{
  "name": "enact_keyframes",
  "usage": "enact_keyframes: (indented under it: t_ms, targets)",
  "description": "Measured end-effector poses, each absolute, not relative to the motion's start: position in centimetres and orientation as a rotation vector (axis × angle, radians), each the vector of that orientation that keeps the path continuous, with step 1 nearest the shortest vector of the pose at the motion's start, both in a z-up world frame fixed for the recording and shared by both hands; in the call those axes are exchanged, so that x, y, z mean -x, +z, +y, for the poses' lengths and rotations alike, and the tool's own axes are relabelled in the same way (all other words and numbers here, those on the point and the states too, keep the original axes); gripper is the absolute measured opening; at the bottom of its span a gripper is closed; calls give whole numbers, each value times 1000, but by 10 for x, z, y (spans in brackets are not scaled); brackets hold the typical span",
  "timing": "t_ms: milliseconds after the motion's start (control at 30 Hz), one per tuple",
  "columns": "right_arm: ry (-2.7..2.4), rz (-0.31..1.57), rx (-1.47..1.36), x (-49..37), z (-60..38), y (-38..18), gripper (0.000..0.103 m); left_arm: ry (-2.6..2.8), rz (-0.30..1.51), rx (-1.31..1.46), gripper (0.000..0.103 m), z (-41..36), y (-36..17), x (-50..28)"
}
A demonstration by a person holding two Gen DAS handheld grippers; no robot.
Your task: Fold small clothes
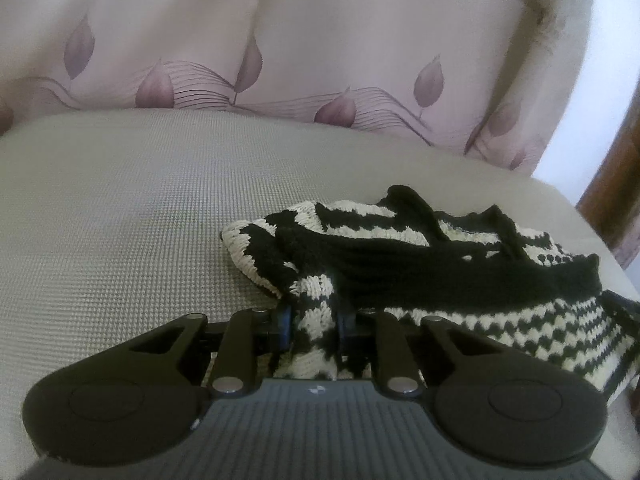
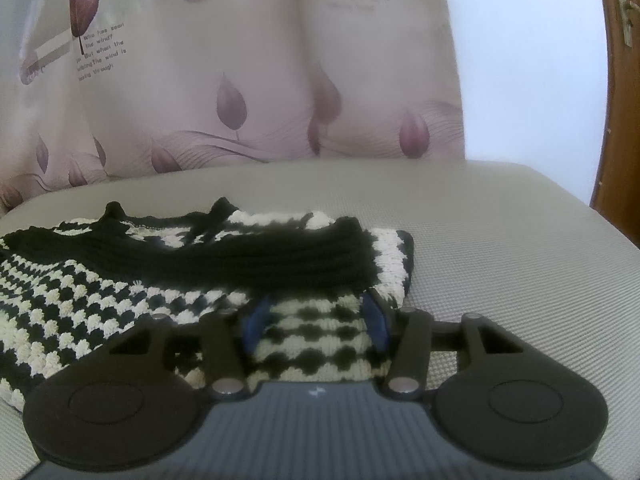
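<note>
1. One knit garment (image 1: 460, 264), black with cream stripes, lies bunched on a grey textured cushion (image 1: 120, 220); whether this is a chair seat or a bed I cannot tell
2. Left tool (image 1: 314, 322) is clamped on a striped edge of the garment; its blue pads (image 1: 285, 320) press a narrow bunch of knit between them
3. Right tool (image 2: 316, 320) stands about half wide, with striped knit lying between its blue pads (image 2: 254, 320); the pads look just beside the cloth and do not squeeze it
4. A black ribbed band (image 2: 260, 256) runs across the garment above the right tool
5. Behind the cushion hangs a pale pink curtain (image 2: 240, 80) printed with purple leaves and small text
6. A brown wooden door (image 2: 620, 80) shows at the right edge in the right wrist view
</note>
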State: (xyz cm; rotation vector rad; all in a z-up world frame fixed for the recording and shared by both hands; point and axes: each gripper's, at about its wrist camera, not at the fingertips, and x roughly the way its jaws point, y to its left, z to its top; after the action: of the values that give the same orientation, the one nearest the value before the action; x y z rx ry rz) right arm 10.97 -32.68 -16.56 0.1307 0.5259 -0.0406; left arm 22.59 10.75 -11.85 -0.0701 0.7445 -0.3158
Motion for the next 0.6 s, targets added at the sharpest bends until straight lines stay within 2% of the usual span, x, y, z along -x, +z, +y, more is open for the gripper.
enact_keyframes:
  t_ms: [33, 100, 167, 400, 600]
  targets:
    - [-30, 524, -136, -109, -327, -166, 58, -298, 751, 67, 21, 103, -112, -225]
    - [4, 521, -138, -109, -327, -165, 76, -282, 753, 76, 20, 95, -99, -222]
    - [22, 522, -130, -109, -324, -165, 80, -278, 744, 79, 20, 83, -85, -216]
    - [40, 469, -203, -101, -334, -162, 81, -324, 734, 102, 19, 15, -46, -188]
    - [72, 412, -301, -92, -350, -160, 81, -402, 745, 186, 19, -45, -54, -159]
